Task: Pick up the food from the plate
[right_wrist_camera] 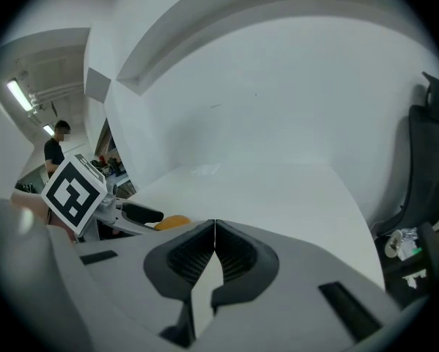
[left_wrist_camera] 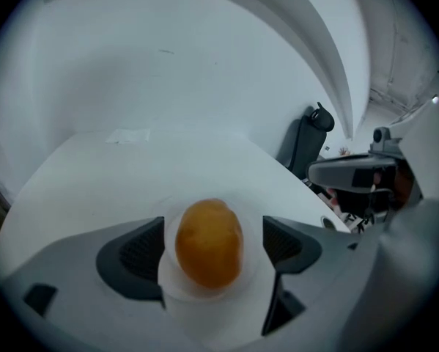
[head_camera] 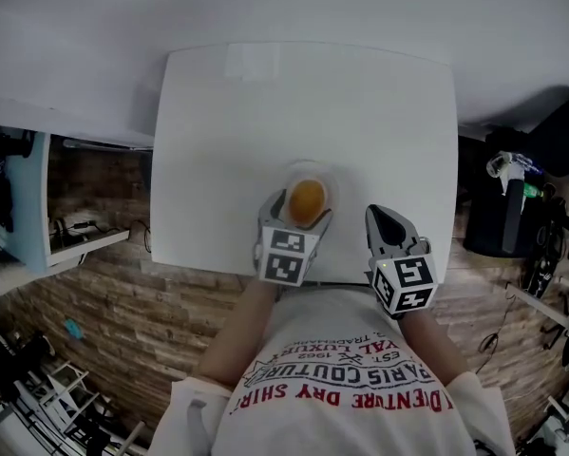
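An orange, egg-shaped piece of food [head_camera: 307,200] lies on a small white plate [head_camera: 330,180] near the front edge of the white table [head_camera: 303,103]. My left gripper [head_camera: 299,213] is open, one jaw on each side of the plate, with the food [left_wrist_camera: 209,242] between its pads [left_wrist_camera: 142,251] and a gap on both sides. The plate's rim [left_wrist_camera: 204,299] shows below the food. My right gripper [head_camera: 384,218] hovers to the right of the plate, shut with nothing in it [right_wrist_camera: 215,229]. From the right gripper view the food [right_wrist_camera: 166,222] peeks out at the left.
The table's front edge runs just under both grippers. A black chair [left_wrist_camera: 307,141] stands off the table's right side. Shelving [head_camera: 28,207] sits to the left over a brick-patterned floor [head_camera: 123,312]. A person [right_wrist_camera: 54,149] stands far off at the left.
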The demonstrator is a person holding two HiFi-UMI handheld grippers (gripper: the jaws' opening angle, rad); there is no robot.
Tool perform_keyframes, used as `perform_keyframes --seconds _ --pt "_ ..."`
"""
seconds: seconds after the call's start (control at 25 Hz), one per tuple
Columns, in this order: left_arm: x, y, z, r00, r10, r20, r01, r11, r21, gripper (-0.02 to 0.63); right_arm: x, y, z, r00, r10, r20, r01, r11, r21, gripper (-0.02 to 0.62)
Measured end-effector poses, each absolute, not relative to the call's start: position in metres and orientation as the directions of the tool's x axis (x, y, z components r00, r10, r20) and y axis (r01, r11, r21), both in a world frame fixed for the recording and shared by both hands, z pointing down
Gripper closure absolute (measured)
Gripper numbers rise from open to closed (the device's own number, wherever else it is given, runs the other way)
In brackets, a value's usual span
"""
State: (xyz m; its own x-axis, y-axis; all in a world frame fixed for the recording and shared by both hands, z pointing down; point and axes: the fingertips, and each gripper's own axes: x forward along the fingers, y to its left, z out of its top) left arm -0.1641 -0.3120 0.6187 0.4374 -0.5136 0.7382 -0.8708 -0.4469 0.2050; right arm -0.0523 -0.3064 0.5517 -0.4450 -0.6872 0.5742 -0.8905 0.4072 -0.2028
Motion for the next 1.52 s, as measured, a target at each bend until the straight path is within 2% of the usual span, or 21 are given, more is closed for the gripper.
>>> perform_keyframes --seconds 0.56,0.88,0.96,1.36,1.52 --pt "-0.157 -0.323 0.664 0.384 -0.42 0.822 -0.869 -0.465 0.169 0.21 -0.046 -0.312 0.572 -0.44 -0.66 0.609 -0.893 0.392 -0.22 0.581" --pt "-0.16 -0.326 0.671 0.313 -0.445 0.839 -0.878 -0.473 0.076 0.212 -0.038 -0.316 0.576 -0.438 -0.659 0.612 -0.895 0.388 -0.222 0.581" --pt "-0.163 -0.327 0.671 0.305 -0.446 0.842 -0.878 -0.474 0.067 0.239 -0.041 -0.316 0.575 -0.443 -0.658 0.609 -0.892 0.392 -0.225 0.581" --pt "-0.162 -0.325 0.668 0.341 -0.404 0.849 -0.862 -0.495 0.111 0.241 -0.033 -0.309 0.569 -0.432 -0.669 0.605 -0.898 0.383 -0.217 0.581" --pt "-0.16 -0.326 0.644 0.364 -0.442 0.82 -0.858 -0.502 0.111 0.241 -0.031 -0.307 0.561 -0.425 -0.684 0.593 -0.901 0.38 -0.208 0.581"
